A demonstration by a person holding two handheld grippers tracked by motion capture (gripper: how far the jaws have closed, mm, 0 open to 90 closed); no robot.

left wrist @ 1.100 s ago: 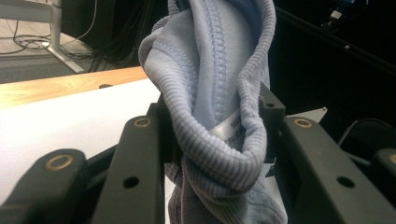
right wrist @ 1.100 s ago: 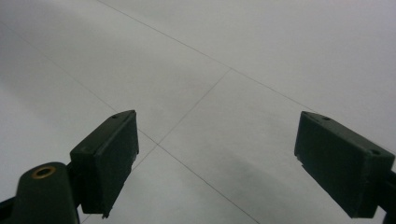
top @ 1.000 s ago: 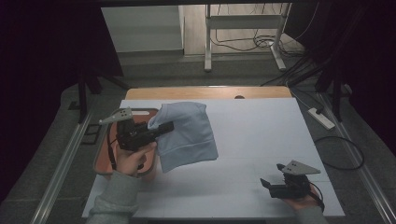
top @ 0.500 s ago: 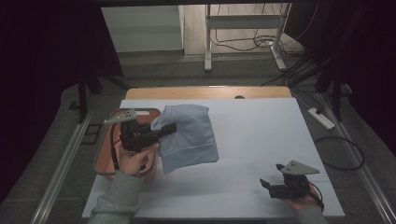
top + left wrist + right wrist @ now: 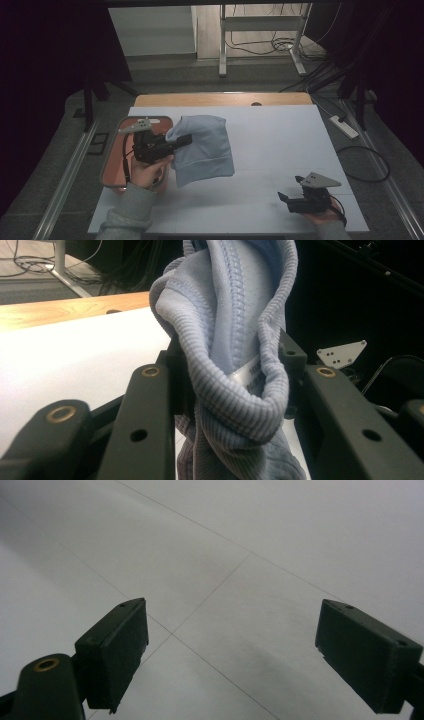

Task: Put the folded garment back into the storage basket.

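Fabric handling, high view: the pale blue garment (image 5: 202, 150) lay on the white table (image 5: 280, 140) just right of the tray (image 5: 111, 165), soft, light and floppy by the look of it, with the left gripper (image 5: 182, 141) clenched on its left edge and open table well to the garment's right, where the right gripper (image 5: 286, 199) rested apart. Left gripper view: jaws pinched a bunched ribbed hem (image 5: 235, 390), judged the sturdiest place to hold. Right gripper view: jaws stood released over bare table (image 5: 240, 555).
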